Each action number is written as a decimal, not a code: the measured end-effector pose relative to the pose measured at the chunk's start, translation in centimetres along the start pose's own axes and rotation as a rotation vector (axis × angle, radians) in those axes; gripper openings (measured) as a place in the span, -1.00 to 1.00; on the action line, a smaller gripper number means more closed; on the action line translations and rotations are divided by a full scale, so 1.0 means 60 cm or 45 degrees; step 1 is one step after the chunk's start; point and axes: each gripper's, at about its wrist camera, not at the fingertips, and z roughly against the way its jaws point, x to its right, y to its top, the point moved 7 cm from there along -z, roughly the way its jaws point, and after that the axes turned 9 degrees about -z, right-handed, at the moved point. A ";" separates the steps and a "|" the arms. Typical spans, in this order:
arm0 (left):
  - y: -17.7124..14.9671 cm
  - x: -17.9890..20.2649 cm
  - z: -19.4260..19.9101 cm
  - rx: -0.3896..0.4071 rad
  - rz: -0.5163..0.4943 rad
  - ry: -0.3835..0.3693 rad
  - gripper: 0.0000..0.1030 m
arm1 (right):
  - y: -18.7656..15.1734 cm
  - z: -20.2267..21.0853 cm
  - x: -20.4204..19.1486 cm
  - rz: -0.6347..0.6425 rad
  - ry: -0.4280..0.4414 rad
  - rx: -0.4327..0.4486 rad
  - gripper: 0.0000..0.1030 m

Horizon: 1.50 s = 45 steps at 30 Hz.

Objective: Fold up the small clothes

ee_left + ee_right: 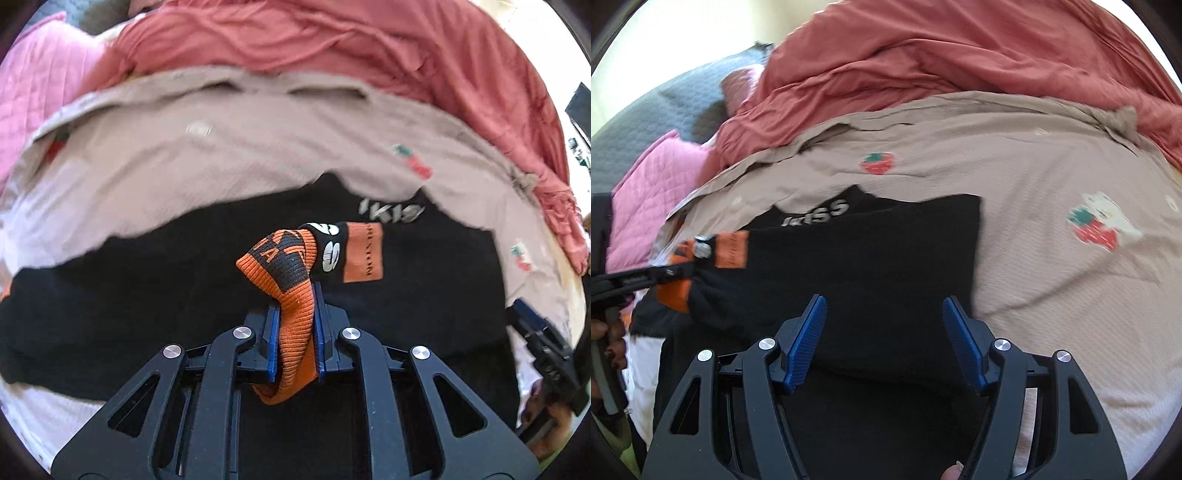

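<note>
A black garment (147,295) with white lettering lies spread on a beige sheet. Its orange ribbed cuff (284,266), with a black and orange band behind it, is pinched between the blue pads of my left gripper (295,295), which is shut on it and holds it lifted off the cloth. In the right wrist view the same garment (886,258) lies flat, and my right gripper (884,306) hovers over its near part, open with nothing between the fingers. The left gripper (683,271) shows at the left edge with the cuff (729,249). The right gripper (532,325) shows at the left wrist view's right edge.
The beige sheet (1034,166) carries strawberry prints. A rumpled red blanket (923,48) is heaped behind it. A pink quilted pillow (653,184) and a grey quilted cover (646,118) lie at the back left. A person's hand (605,332) holds the left tool.
</note>
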 end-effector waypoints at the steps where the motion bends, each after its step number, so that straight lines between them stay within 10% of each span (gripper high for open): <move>1: -0.005 -0.004 -0.012 -0.017 -0.007 0.019 -0.79 | -0.001 -0.005 -0.007 0.018 0.009 -0.010 0.25; 11: -0.031 -0.045 0.041 0.047 -0.056 0.161 -0.58 | -0.047 -0.068 -0.010 0.149 -0.113 -0.167 0.27; 15: -0.023 0.024 0.039 0.088 -0.235 0.144 0.06 | -0.039 -0.051 -0.014 0.093 -0.051 -0.143 0.36; 19: -0.052 0.037 -0.037 -0.101 -0.275 0.184 0.13 | -0.050 -0.057 -0.005 0.118 -0.098 -0.180 0.46; 25: -0.061 0.019 -0.027 -0.060 -0.187 0.125 0.68 | -0.044 -0.034 -0.018 0.114 -0.085 -0.135 0.51; 35: -0.080 -0.016 0.065 0.065 -0.091 0.128 0.82 | -0.020 0.033 -0.074 0.092 -0.032 0.008 0.89; 45: -0.133 -0.206 0.153 0.117 0.259 0.242 0.82 | -0.030 0.058 -0.210 0.275 0.068 0.058 0.92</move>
